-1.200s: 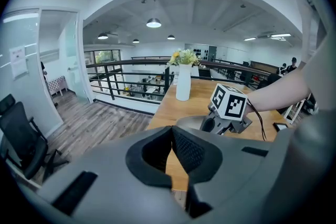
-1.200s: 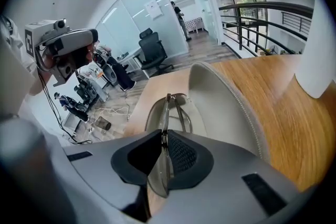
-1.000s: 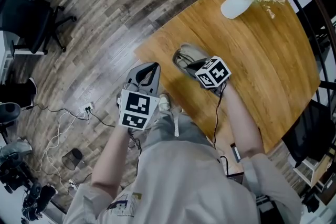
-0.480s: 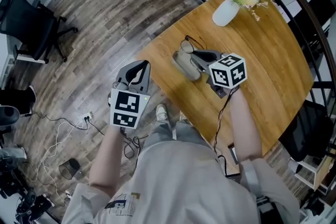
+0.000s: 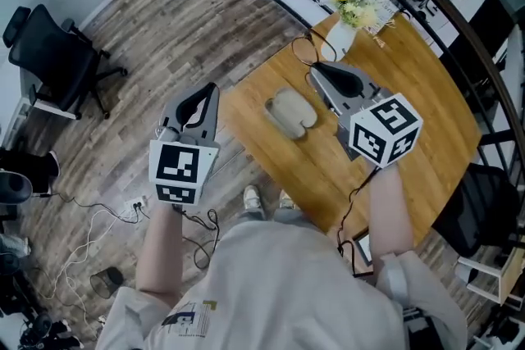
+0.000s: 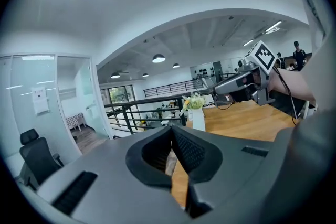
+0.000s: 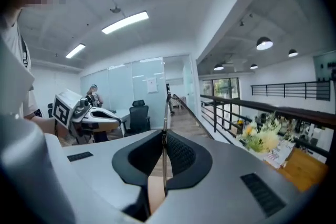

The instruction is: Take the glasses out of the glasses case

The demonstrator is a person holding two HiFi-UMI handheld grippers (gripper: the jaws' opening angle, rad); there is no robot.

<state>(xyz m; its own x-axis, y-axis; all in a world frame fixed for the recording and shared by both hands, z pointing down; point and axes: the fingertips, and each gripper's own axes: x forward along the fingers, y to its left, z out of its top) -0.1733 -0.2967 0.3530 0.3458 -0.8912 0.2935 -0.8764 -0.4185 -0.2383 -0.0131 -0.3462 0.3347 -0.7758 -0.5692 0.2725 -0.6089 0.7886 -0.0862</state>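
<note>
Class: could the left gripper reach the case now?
Probably yes: the left gripper hangs just off the table edge, with nothing between it and the case; the right gripper, holding the glasses, is beyond it.

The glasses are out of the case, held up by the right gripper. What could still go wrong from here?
1. The right gripper has its jaws closed on just one thin arm of the glasses, so they could slip out or bend.
2. They hang close to the vase, and a swing might knock it over.
</note>
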